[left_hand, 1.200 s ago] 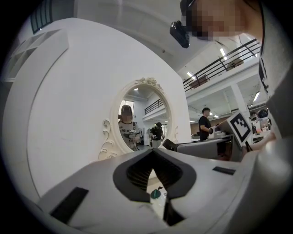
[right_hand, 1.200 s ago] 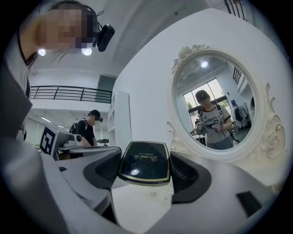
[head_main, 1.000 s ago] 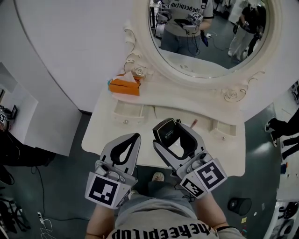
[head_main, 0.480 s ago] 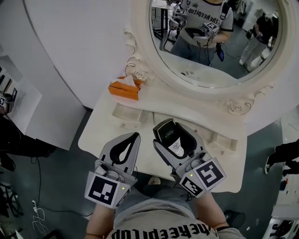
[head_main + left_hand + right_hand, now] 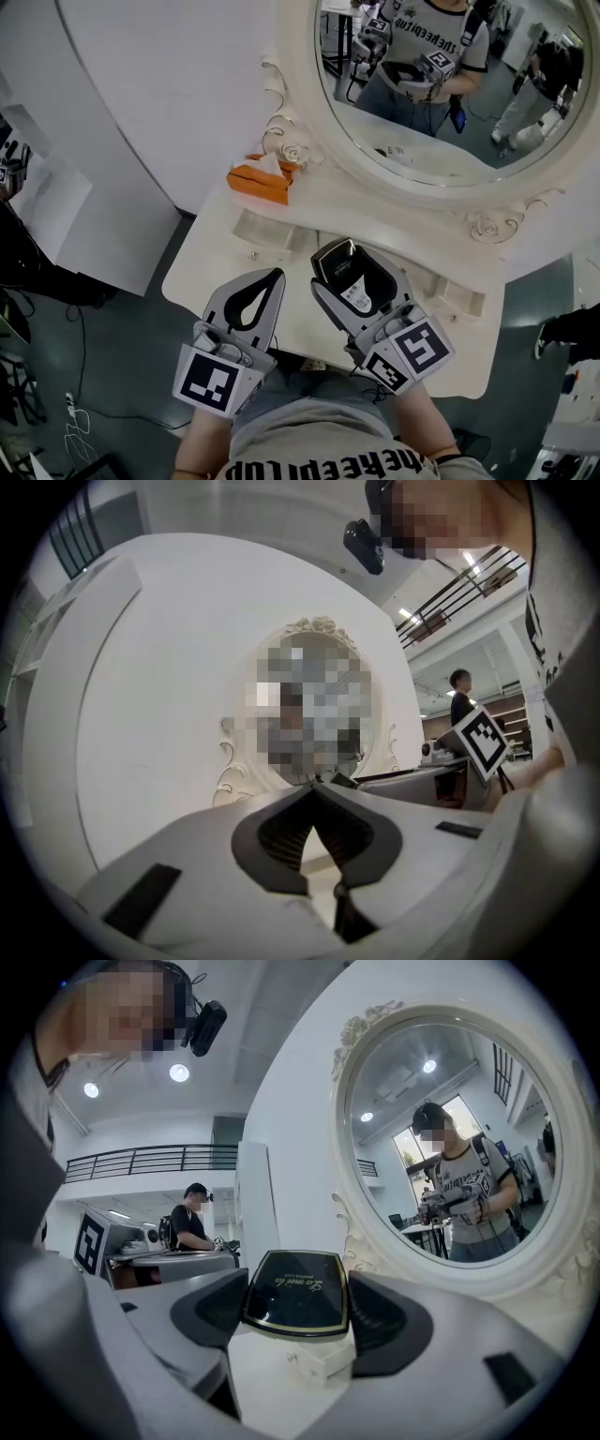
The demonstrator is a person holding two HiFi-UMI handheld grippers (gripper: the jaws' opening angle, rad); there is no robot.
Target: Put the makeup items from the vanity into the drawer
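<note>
My right gripper (image 5: pixel 342 281) is shut on a black makeup compact (image 5: pixel 336 262) with a gold rim, held above the middle of the white vanity top (image 5: pixel 211 258). In the right gripper view the compact (image 5: pixel 296 1293) fills the gap between the jaws, over a small white drawer front (image 5: pixel 322 1361). My left gripper (image 5: pixel 251 295) hangs beside it at the vanity's front edge, shut with nothing between its jaws; the left gripper view shows its fingertips (image 5: pixel 314 803) meeting. The shallow drawers (image 5: pixel 262 228) at the back of the top look closed.
An orange tissue box (image 5: pixel 260 178) stands at the back left of the vanity, beside the ornate oval mirror (image 5: pixel 441 84). A small drawer unit (image 5: pixel 461 296) sits at the right. White shelving (image 5: pixel 56 202) stands to the left on the grey floor.
The head view has shifted, so the vanity and mirror sit a little further right and lower. Both grippers keep their pose and the compact stays held.
</note>
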